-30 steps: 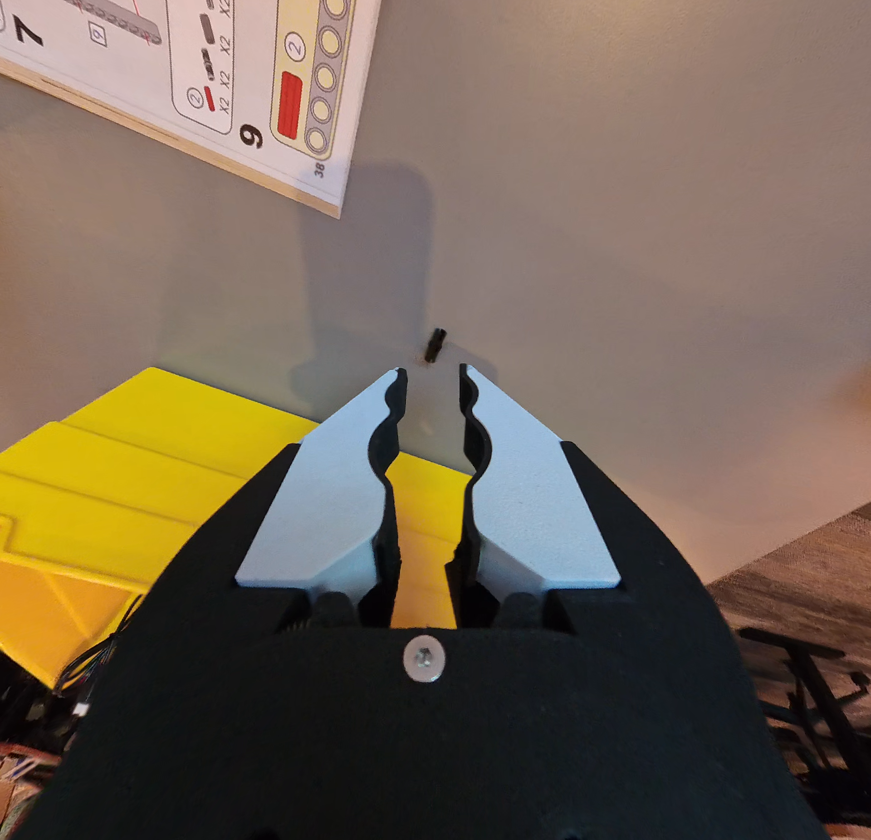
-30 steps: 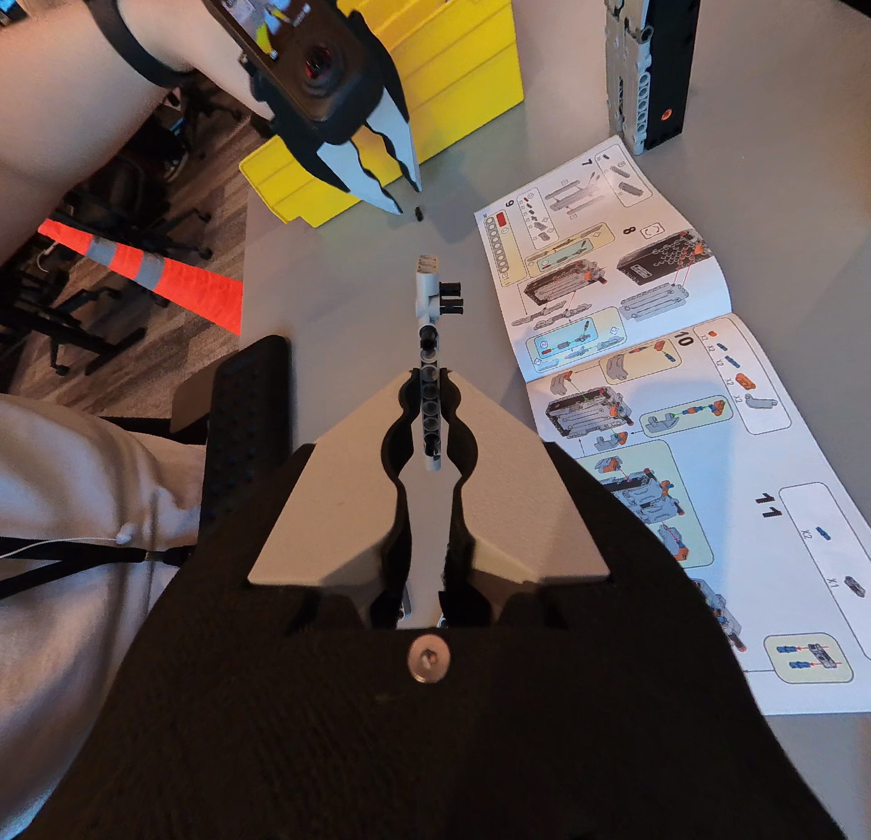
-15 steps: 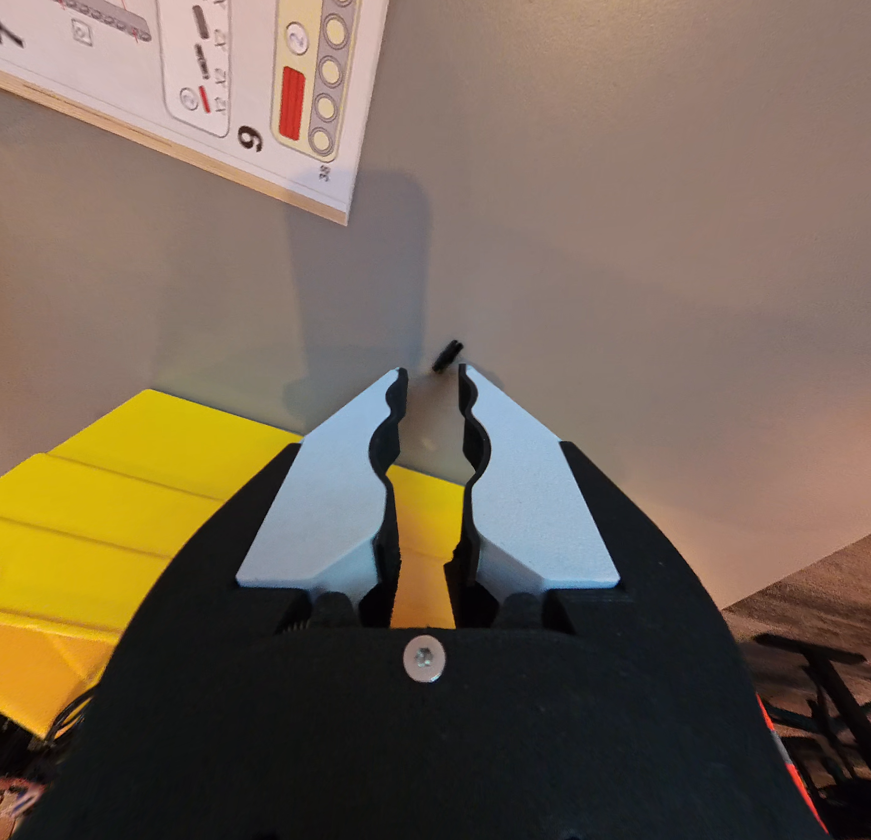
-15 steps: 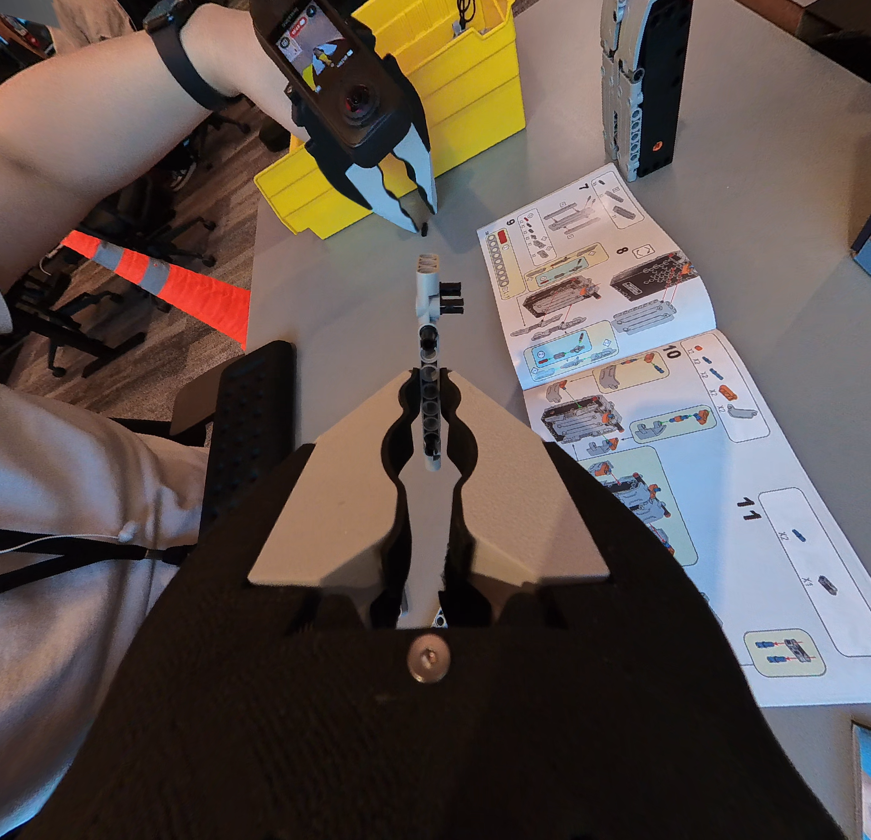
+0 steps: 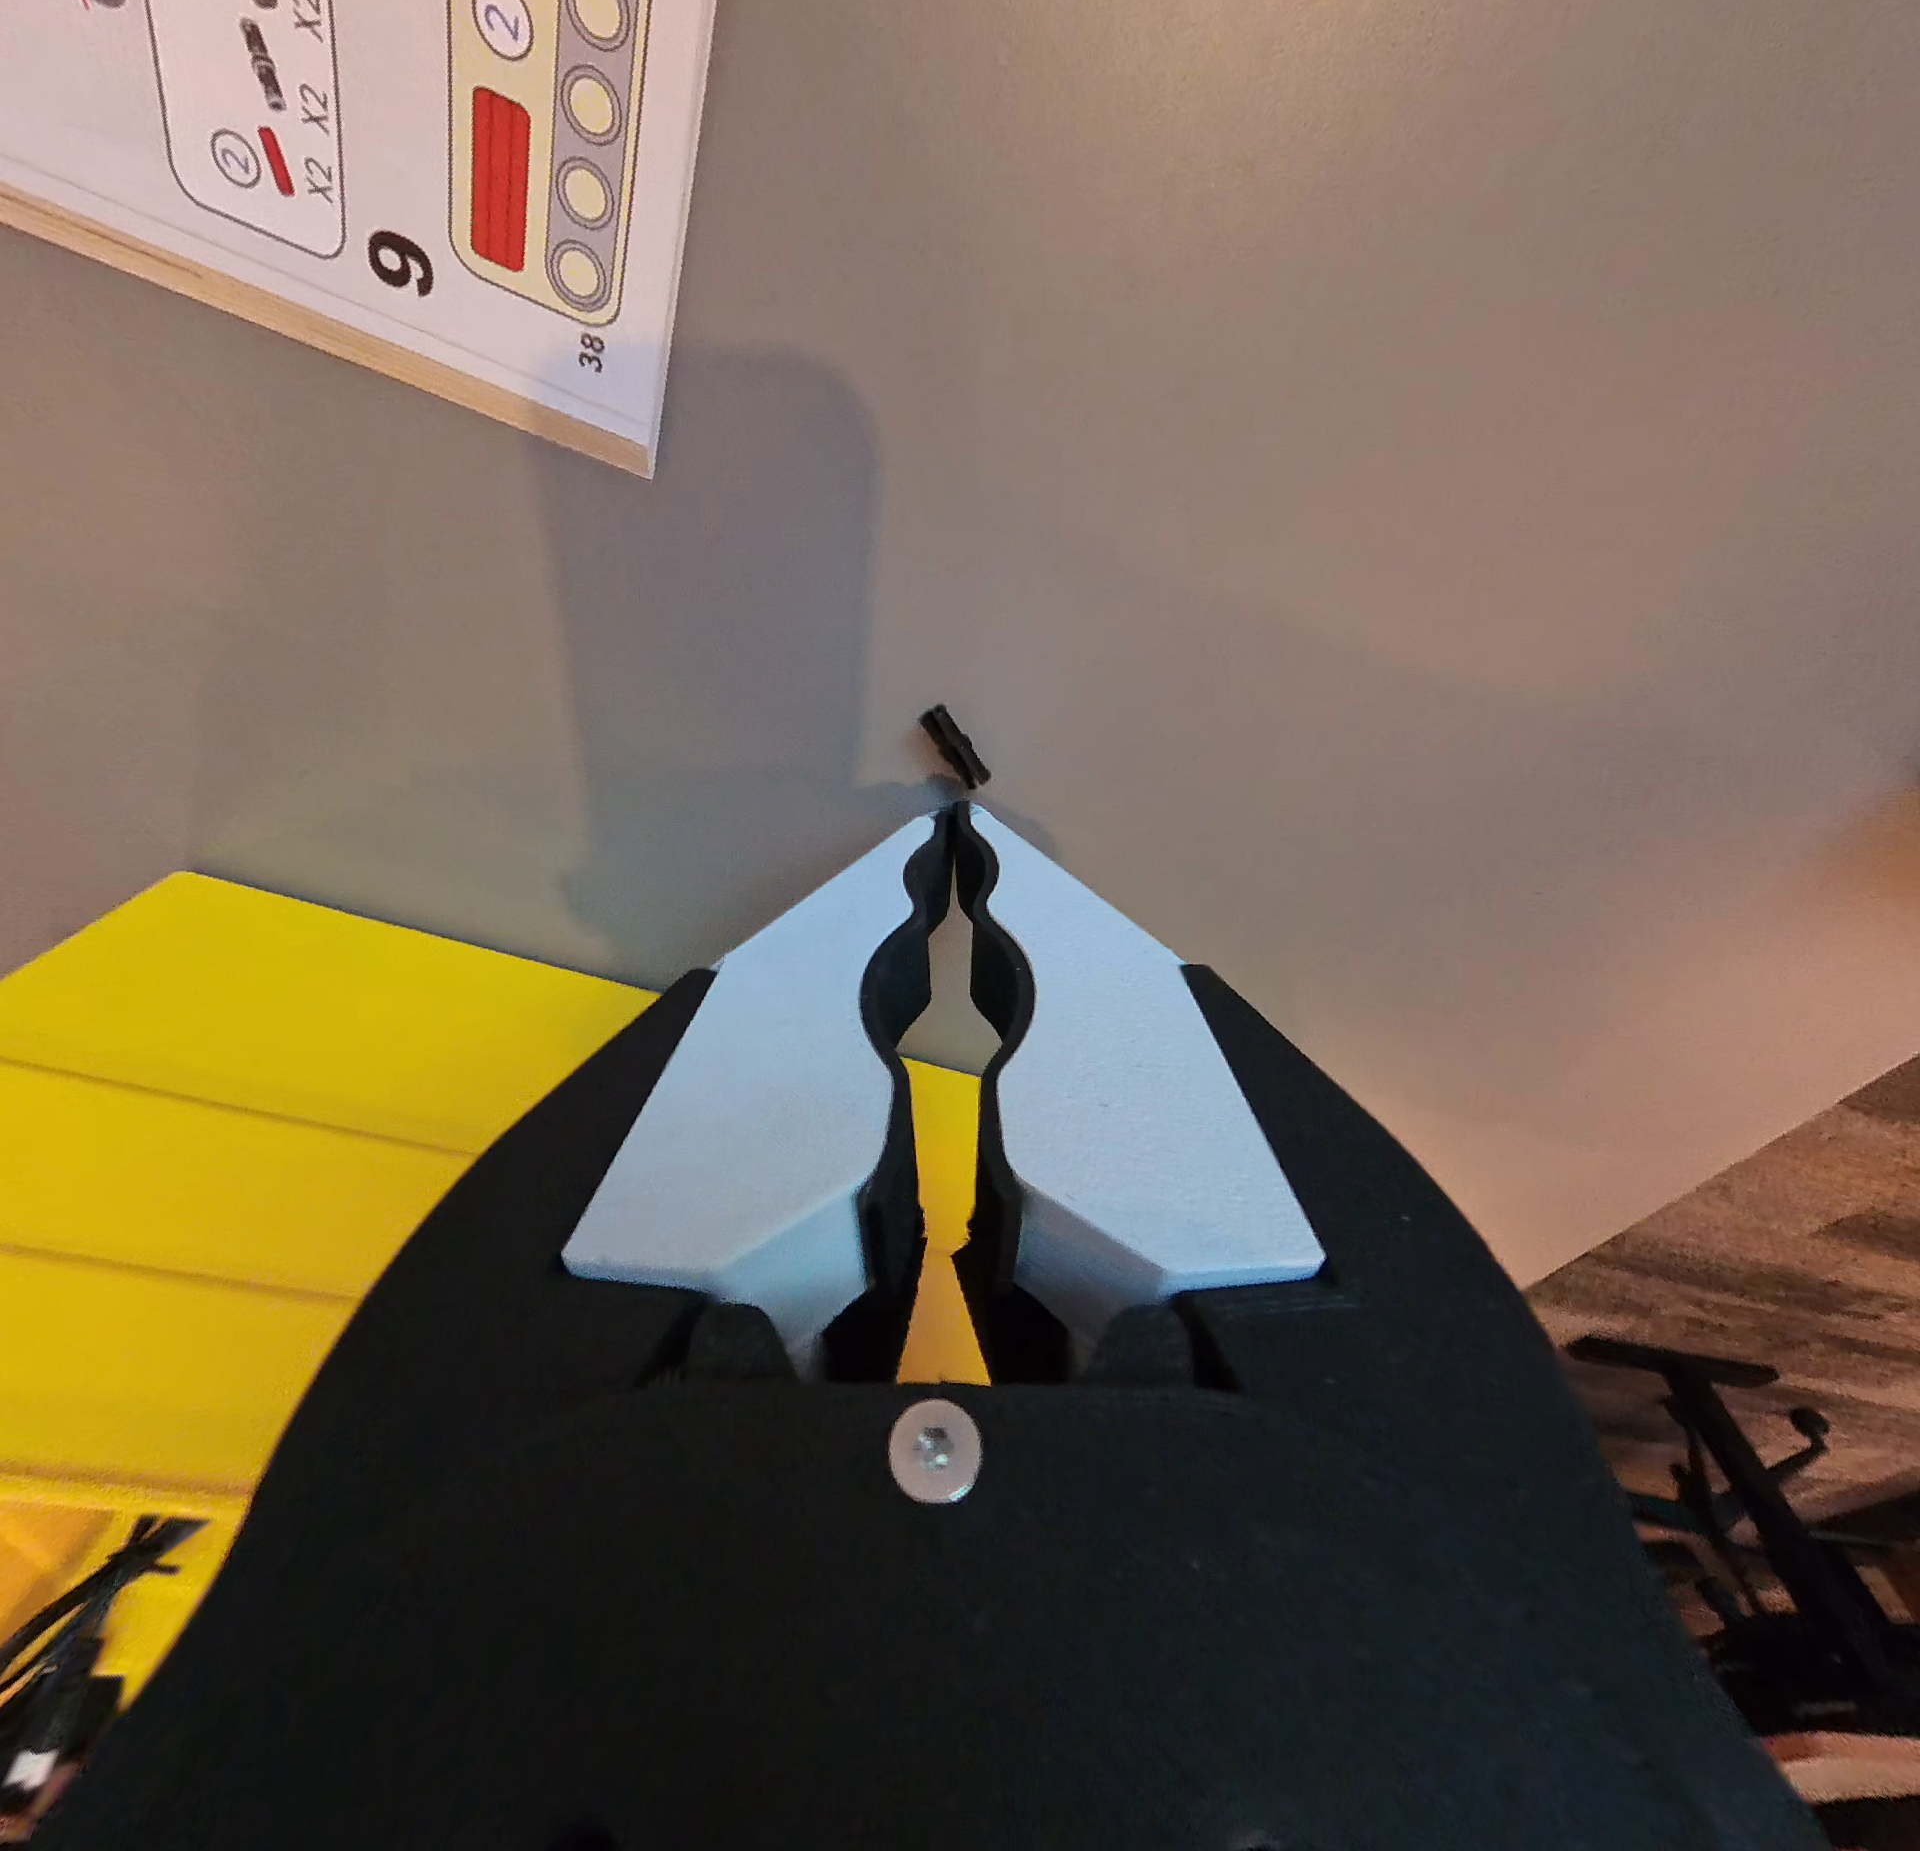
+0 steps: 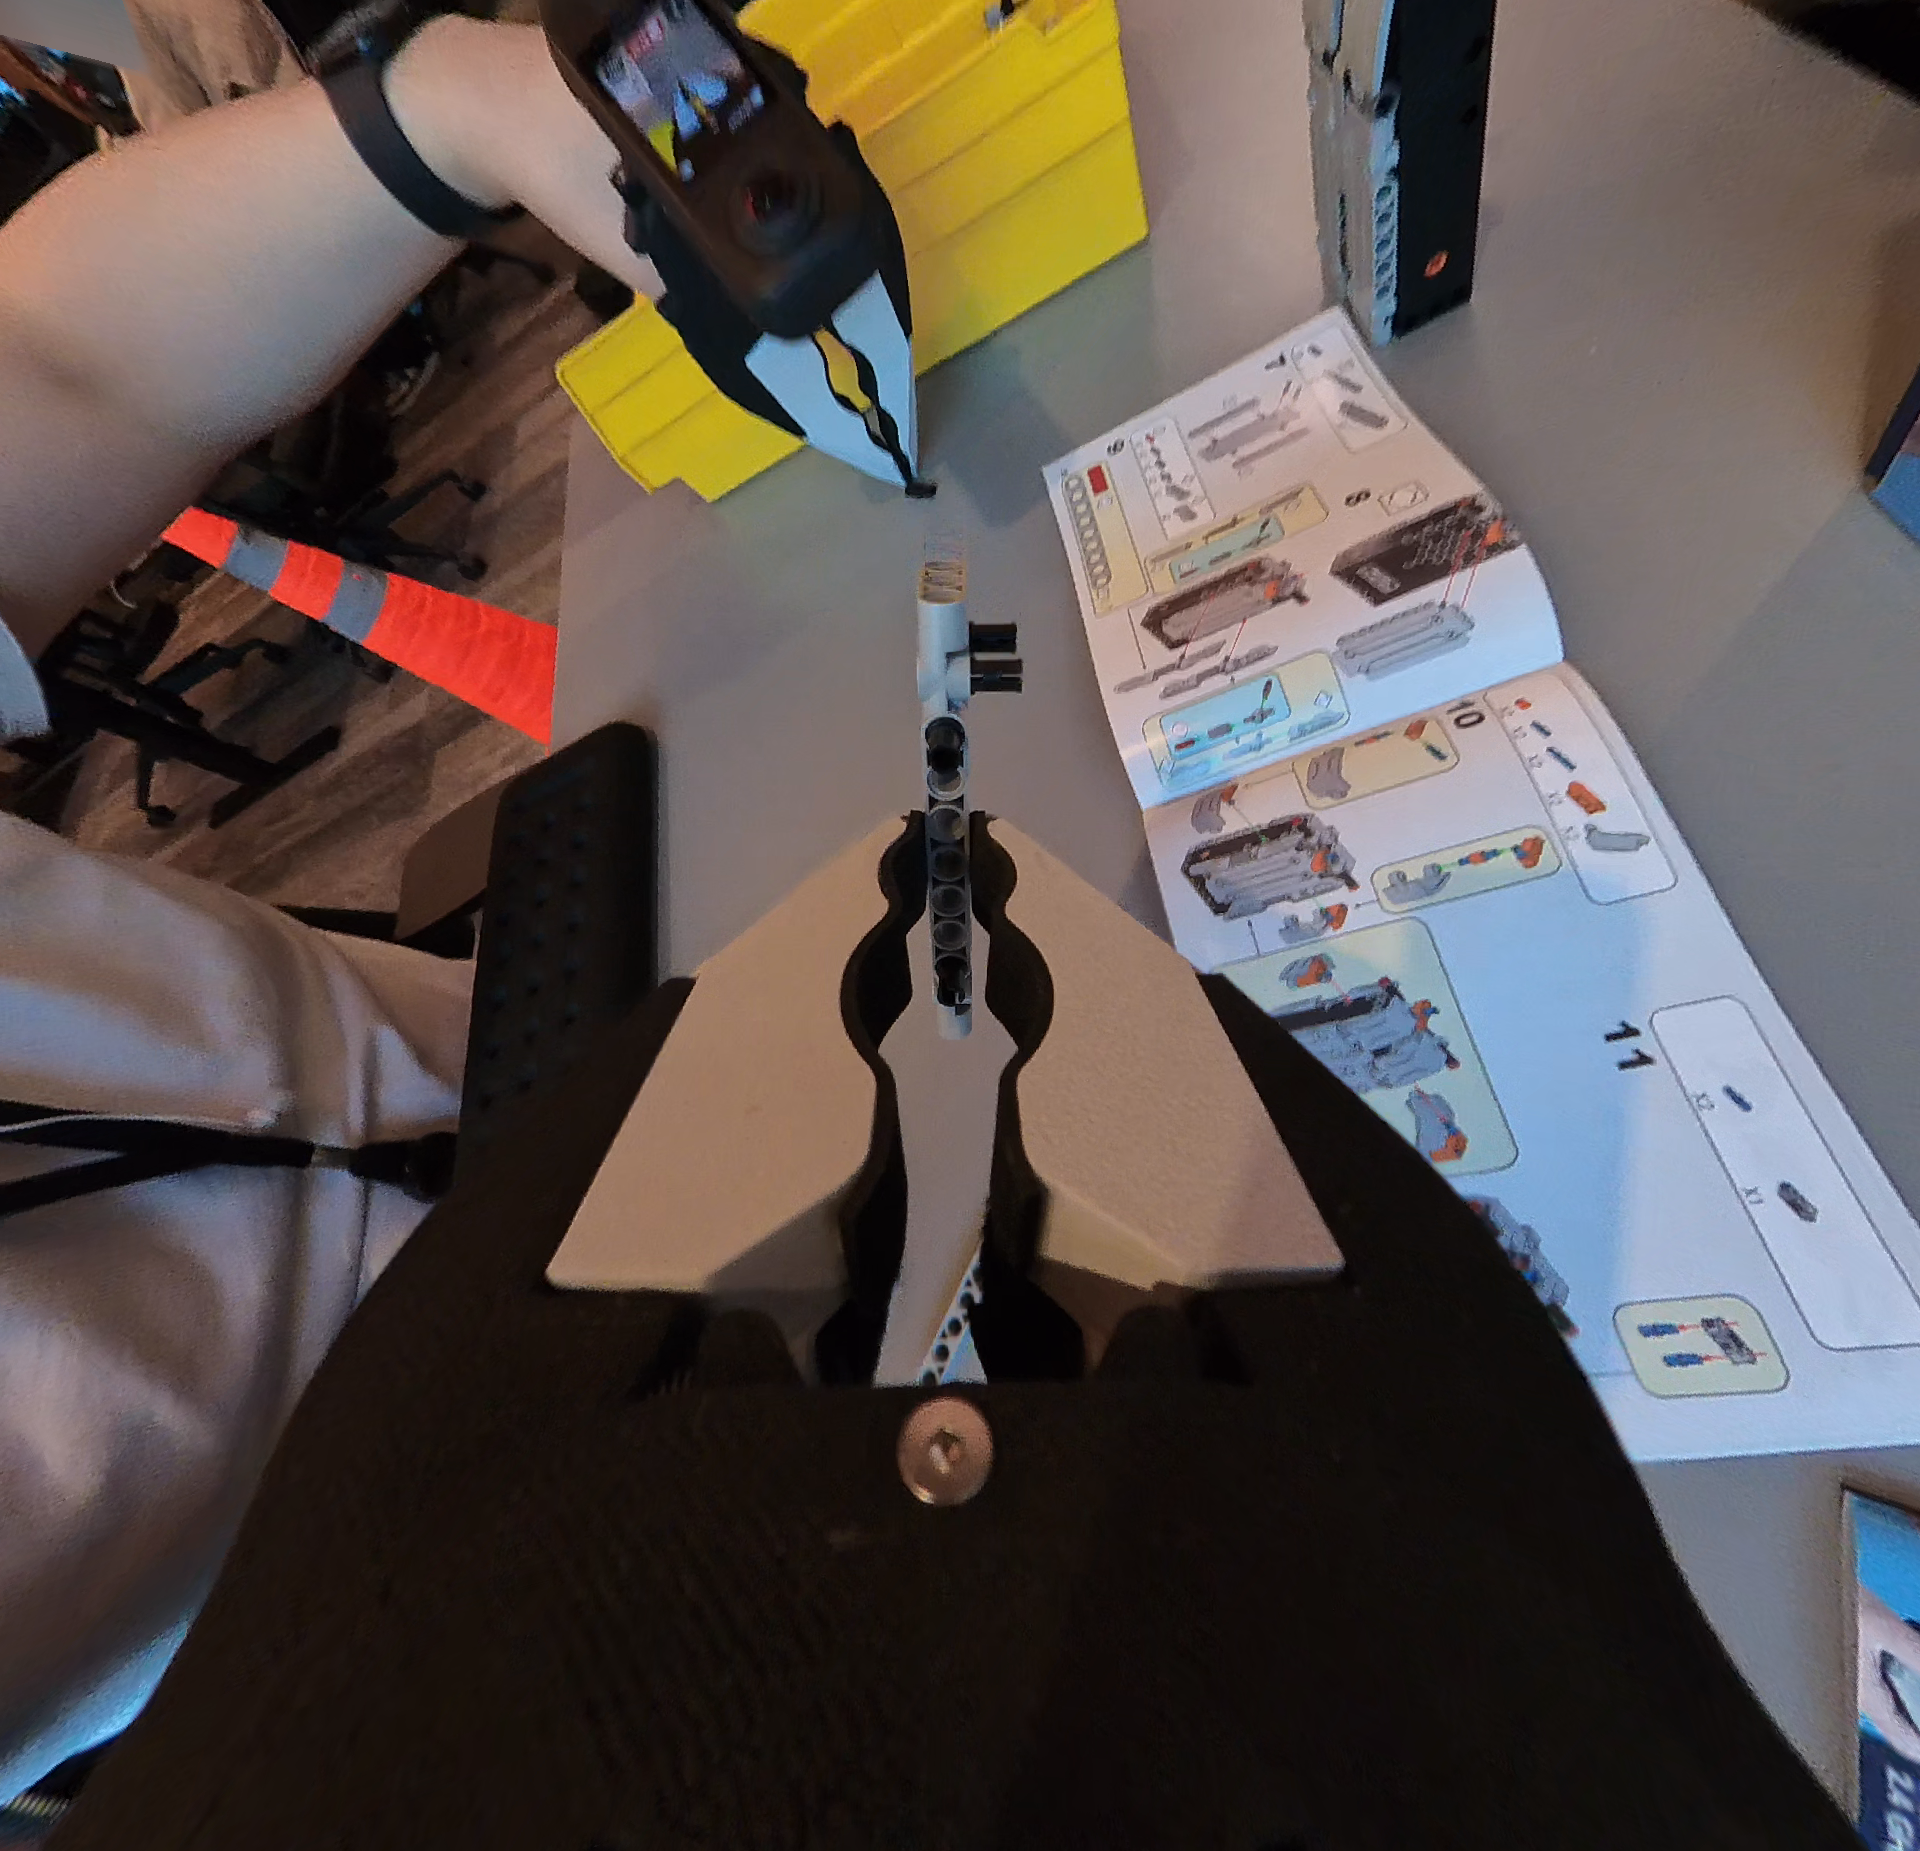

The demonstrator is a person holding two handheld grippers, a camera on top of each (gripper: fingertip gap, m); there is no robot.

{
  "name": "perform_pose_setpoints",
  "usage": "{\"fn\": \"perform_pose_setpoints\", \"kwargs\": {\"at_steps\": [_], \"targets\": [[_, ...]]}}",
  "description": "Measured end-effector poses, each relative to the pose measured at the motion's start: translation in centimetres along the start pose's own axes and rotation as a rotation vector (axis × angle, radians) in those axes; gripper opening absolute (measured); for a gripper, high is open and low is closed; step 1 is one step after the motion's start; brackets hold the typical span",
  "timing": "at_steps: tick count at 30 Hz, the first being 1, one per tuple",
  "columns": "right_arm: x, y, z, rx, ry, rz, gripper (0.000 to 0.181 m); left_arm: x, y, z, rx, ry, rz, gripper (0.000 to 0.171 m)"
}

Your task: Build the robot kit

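My left gripper (image 5: 958, 812) is shut, with its tips down at the grey table (image 5: 1351, 451). A small black pin (image 5: 954, 747) lies just past the tips, and nothing shows between the jaws. In the right wrist view the left gripper (image 6: 912, 476) stands beside the yellow bin (image 6: 997, 139), with the pin (image 6: 921, 489) at its tip. My right gripper (image 6: 954, 835) is shut on a grey and white beam assembly (image 6: 945, 721) with black pins on its side. It holds the assembly above the table, pointing toward the left gripper.
An open instruction booklet (image 6: 1455, 814) lies to the right on the table; its corner also shows in the left wrist view (image 5: 416, 191). A black and grey block (image 6: 1392, 118) stands at the back. A black chair armrest (image 6: 561, 908) and the table edge are at the left.
My left gripper has closed from open, its tips now together. The black pin has turned and lies just ahead of the tips. The right gripper still holds the beam assembly.
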State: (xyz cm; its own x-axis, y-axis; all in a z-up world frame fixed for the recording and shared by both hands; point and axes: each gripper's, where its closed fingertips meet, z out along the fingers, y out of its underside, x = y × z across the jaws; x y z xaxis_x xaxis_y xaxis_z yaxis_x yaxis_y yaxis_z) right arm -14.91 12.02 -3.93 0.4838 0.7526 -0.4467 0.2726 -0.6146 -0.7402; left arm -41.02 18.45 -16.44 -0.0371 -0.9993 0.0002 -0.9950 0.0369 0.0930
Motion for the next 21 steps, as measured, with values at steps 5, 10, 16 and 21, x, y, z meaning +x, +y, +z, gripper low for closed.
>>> {"fn": "perform_pose_setpoints", "kwargs": {"at_steps": [5, 10, 16, 21], "targets": [[-0.6, 2.5, 1.3, -0.194, 0.066, -0.055, 0.006, 0.8, -0.4, -2.2, 0.096, -0.010, -0.053, 0.000], [-1.3, 5.6, 3.9, -0.472, 0.204, -0.166, 0.006, 1.7, 0.1, -6.2, 0.152, -0.046, -0.076, 0.000], [-1.2, 8.3, 6.9, -0.722, 0.328, -0.343, 0.006, 2.9, 0.8, -10.1, 0.200, -0.057, -0.091, 0.000], [-0.5, 9.5, 7.9, -0.832, 0.380, -0.375, 0.006, 3.1, 1.0, -12.8, 0.263, -0.059, -0.113, 0.000]]}}
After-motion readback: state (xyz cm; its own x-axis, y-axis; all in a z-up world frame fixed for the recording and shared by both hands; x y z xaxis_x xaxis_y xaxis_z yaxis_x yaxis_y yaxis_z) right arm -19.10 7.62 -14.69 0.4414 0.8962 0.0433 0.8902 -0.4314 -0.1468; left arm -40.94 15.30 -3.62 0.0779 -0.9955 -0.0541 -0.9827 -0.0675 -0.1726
